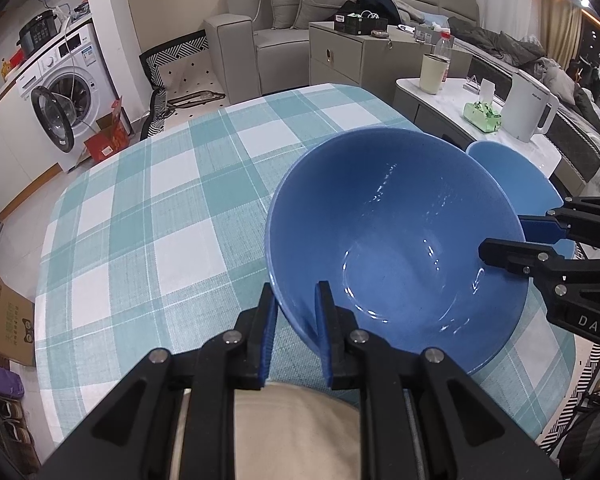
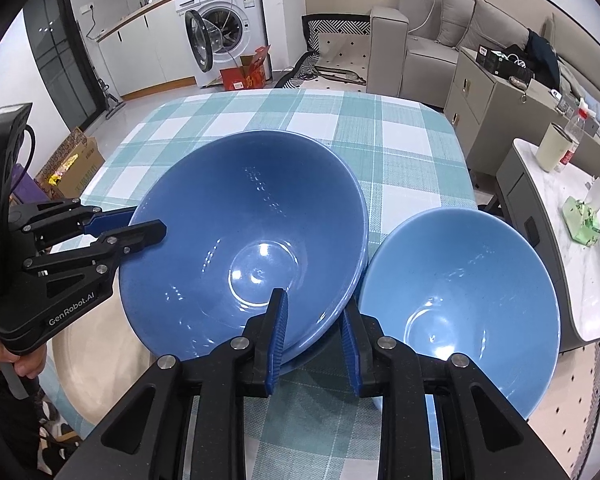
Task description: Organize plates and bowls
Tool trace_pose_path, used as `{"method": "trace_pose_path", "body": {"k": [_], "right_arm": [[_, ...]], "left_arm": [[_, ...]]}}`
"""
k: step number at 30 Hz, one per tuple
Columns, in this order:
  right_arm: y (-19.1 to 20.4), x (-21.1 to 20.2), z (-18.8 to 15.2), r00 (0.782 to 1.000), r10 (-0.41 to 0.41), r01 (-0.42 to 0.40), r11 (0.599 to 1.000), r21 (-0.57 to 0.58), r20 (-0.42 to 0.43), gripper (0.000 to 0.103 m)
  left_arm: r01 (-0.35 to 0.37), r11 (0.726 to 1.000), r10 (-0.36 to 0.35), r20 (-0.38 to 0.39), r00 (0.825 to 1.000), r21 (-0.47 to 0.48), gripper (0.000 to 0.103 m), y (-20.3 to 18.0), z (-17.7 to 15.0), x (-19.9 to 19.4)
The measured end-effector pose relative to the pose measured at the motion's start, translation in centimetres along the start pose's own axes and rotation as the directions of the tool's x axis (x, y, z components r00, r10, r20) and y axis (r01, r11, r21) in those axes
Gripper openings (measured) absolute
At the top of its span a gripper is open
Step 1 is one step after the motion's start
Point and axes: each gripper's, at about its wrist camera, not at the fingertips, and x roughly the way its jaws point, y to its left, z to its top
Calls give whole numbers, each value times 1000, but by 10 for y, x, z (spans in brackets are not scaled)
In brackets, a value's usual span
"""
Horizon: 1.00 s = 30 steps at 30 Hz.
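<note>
**A:** Living room setup, checked tablecloth (image 1: 148,200) on the table, sofa and washing machine behind. Where's everything sitting relative to the grippers?

**B:** The dark blue bowl (image 2: 244,240) is dead ahead of both tools. The left gripper (image 1: 296,312) straddles the rim nearest it, one finger inside, one outside. The right gripper (image 2: 314,324) does the same on its own near edge, and its jaws look a bit wider than the wall between them. So both are partly open around the rim. I can't tell if either is actually squeezing.

**A:** And the second bowl?

**B:** The lighter blue bowl (image 2: 460,296) sits just to the right of the right gripper's fingers, right beside the dark one, maybe touching. From the left wrist it's (image 1: 512,176) mostly hidden behind the big bowl, farther away.

**A:** So the right hand's nearer to it.

**B:** Yeah. My guess is nesting, and the whole thing turns on that gap: the light bowl lies sideways right of the dark one, so one has to go up and across.
</note>
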Motion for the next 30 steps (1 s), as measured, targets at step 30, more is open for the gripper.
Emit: {"method": "trace_pose_path", "body": {"k": [30], "right_arm": [[17,2,-1,992,-124,125,984,-127,15,42]], "left_arm": [[-10,999,10,5,1000,36,49,-2,-2,-8]]}}
